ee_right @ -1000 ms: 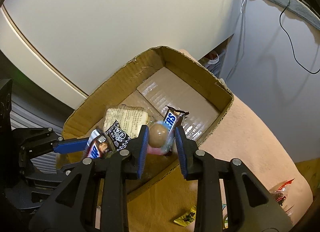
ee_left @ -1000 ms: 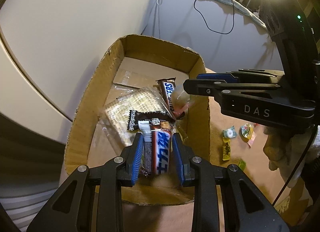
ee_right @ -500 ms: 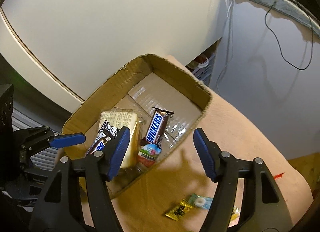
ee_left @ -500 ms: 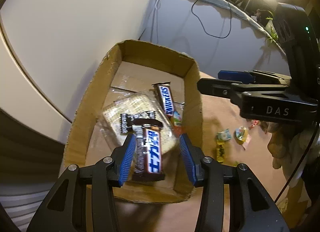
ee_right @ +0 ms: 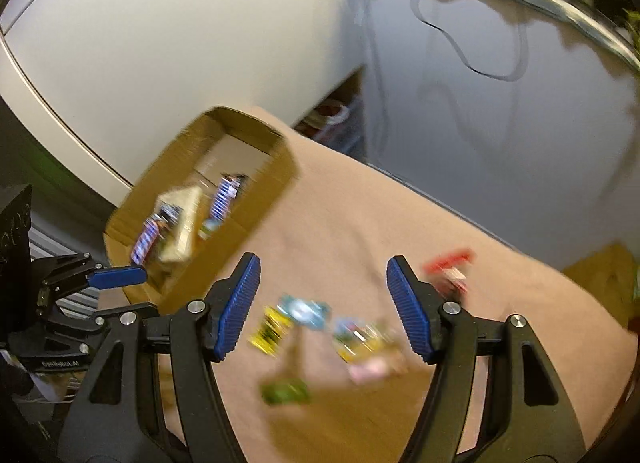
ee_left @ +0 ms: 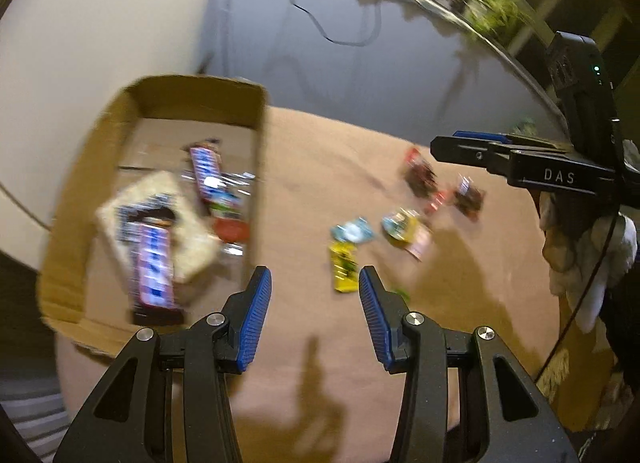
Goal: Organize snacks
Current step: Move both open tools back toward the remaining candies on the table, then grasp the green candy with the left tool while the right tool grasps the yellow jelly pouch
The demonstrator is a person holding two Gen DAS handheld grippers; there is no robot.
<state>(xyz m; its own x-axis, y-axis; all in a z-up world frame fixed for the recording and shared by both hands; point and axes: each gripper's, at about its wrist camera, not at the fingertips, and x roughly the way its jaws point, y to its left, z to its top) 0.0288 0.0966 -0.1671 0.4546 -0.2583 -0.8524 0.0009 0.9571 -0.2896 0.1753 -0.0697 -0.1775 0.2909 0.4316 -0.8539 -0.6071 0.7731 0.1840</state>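
Observation:
A cardboard box [ee_left: 256, 167] holds two Snickers bars [ee_left: 154, 271], a cracker packet [ee_left: 188, 239] and a small sweet. My left gripper [ee_left: 314, 275] is open and empty, just right of the box's near corner, over the tan cloth. Ahead of it lie a yellow packet [ee_left: 343, 269] and a blue candy [ee_left: 352, 231]. My right gripper [ee_right: 322, 263] is open wide with nothing in it, above the blurred loose snacks: the yellow packet [ee_right: 270, 329], the blue candy [ee_right: 304, 309] and a red packet [ee_right: 448, 267]. The box [ee_right: 256, 219] lies to its left.
Two dark red packets [ee_left: 418, 175] lie further right on the cloth [ee_left: 320, 151]. A green wrapper [ee_right: 286, 391] and a pink one [ee_right: 372, 369] lie near the front. A white wall and a grey panel with a hanging cable [ee_right: 480, 67] stand behind.
Both grippers opened and let go: the Snickers bar and the round sweet now lie in the box. Both then swung right, away from the box and over the loose snacks.

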